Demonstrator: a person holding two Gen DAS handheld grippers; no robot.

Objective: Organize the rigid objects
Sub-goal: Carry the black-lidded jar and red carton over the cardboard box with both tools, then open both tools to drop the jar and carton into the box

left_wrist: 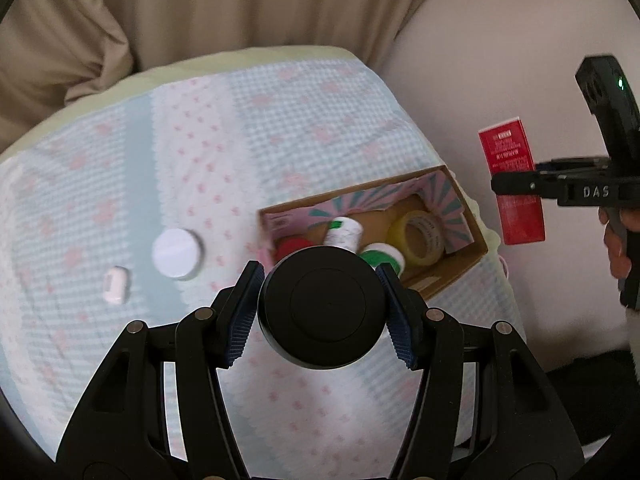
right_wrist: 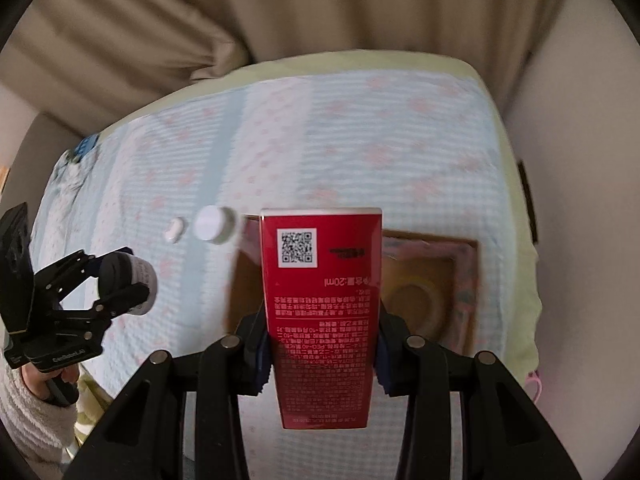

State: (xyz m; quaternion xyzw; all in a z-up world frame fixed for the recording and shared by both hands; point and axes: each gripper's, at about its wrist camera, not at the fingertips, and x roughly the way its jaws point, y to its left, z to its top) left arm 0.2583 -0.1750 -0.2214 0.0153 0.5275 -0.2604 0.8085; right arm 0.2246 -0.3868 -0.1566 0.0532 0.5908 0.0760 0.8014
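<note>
Cardboard box (left_wrist: 472, 258) sits open at the right edge of the table (left_wrist: 120, 184), which is covered by a pale blue and pink patterned cloth; it looks like the collecting place for the loose items. Inside it already lie a roll of yellowish tape (left_wrist: 420, 236), a red-capped item (left_wrist: 294, 246), a white bottle (left_wrist: 344, 232) and a green-and-white lid (left_wrist: 382, 256), so the sorting seems well under way.

Next in size, the red carton (right_wrist: 322, 316) is clamped between the fingers of the right gripper (right_wrist: 322, 354), held upright by its two narrow sides and lifted above the near edge of the box. From the left camera it hangs out past the table's right edge, so it probably needs to travel inward before it can be lowered in.

The left gripper (left_wrist: 322, 312) has its fingers closed on a jar with a black lid (left_wrist: 322, 312), gripped across the round body with the lid facing the camera. It is held in the air just short of the box, likely waiting its turn.

Two pieces remain on the cloth, left of the box: a white round cap (left_wrist: 178, 254) and, just beside it, a small white case (left_wrist: 115, 285). Both lie flat, apart from each other and untouched.
</note>
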